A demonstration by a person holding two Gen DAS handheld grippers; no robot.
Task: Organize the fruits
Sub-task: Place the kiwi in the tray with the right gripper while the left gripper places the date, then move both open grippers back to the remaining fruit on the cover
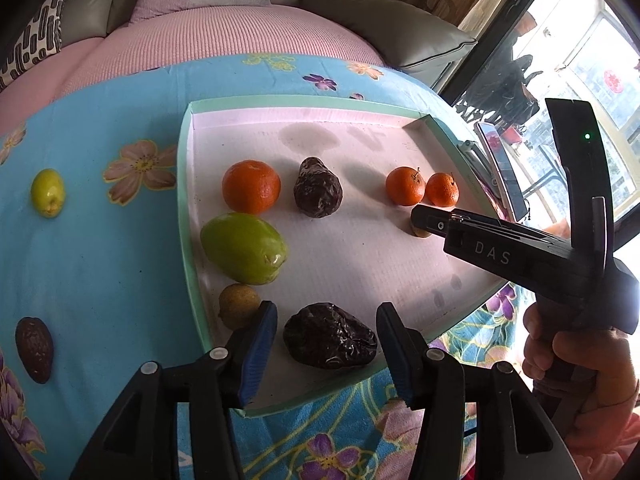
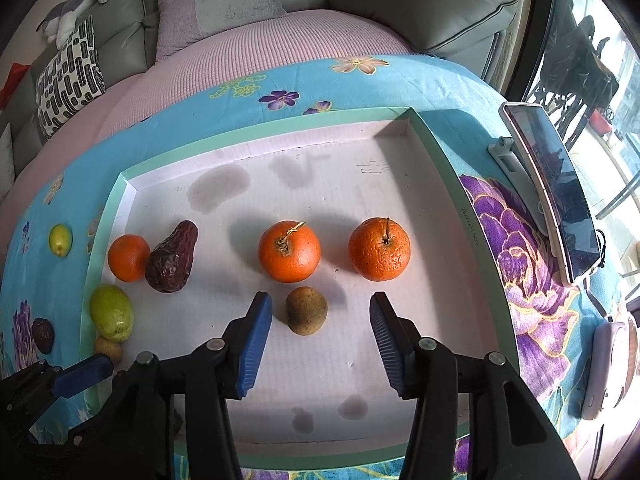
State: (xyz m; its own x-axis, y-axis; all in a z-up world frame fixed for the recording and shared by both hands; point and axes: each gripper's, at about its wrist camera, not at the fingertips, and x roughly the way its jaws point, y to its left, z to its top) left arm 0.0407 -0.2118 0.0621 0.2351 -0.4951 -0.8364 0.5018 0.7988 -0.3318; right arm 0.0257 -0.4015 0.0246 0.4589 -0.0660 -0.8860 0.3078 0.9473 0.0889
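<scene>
Your right gripper (image 1: 420,222) carries the letters "DAS" on its black body in the left wrist view, and the faint print on the tray (image 2: 440,160) rim is too small to read. Your left gripper (image 1: 326,340) stands open around a wrinkled dark avocado (image 1: 330,336) at the tray's near edge, touching neither pad, while the right one (image 2: 318,316) is spread open around a small brown kiwi (image 2: 307,311) just before two stemmed oranges (image 2: 289,251). Only the left wrist view shows your hand (image 1: 576,356) on the handle; only the right shows the phone (image 2: 560,196) fully.
</scene>
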